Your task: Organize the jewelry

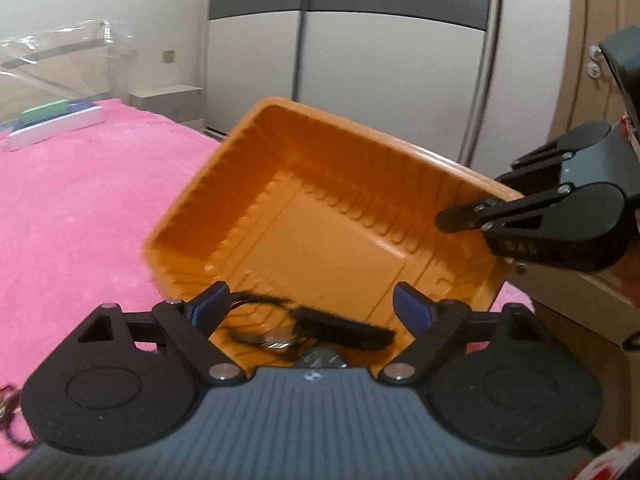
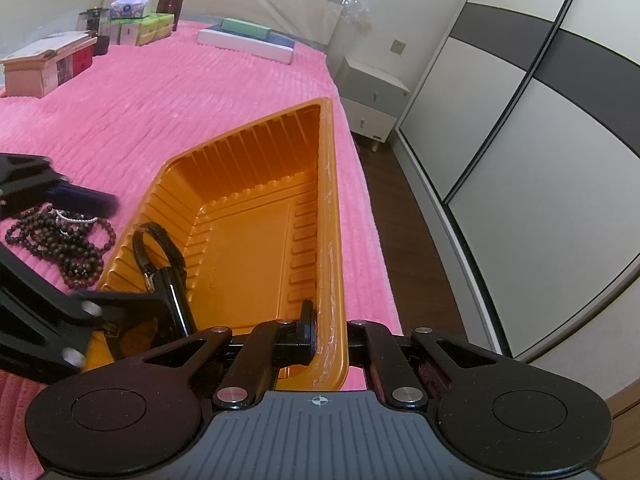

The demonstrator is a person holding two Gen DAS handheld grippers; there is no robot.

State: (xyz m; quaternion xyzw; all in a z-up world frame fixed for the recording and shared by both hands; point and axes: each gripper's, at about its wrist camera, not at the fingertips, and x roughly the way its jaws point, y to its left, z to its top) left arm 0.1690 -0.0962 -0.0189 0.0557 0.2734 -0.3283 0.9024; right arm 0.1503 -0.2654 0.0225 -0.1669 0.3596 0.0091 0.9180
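On the pink bedspread (image 2: 200,92) I am holding the orange tray (image 2: 248,248) by its wall, right gripper (image 2: 320,332) clamped there. My left gripper (image 1: 312,304) is standing apart over a black watch (image 1: 316,332) inside (only the right view is showing the dark beads (image 2: 68,244) outside).

A ribbed pink plush bedspread (image 2: 200,92) covered the bed. At its eleven o'clock end stood green and white tissue boxes (image 2: 138,20), with a pale wooden box (image 2: 44,64) at ten o'clock and a flat white carton (image 2: 246,44) at twelve. A white bedside cabinet (image 2: 370,98) and a grey-banded sliding wardrobe (image 2: 520,128) stood toward two o'clock.
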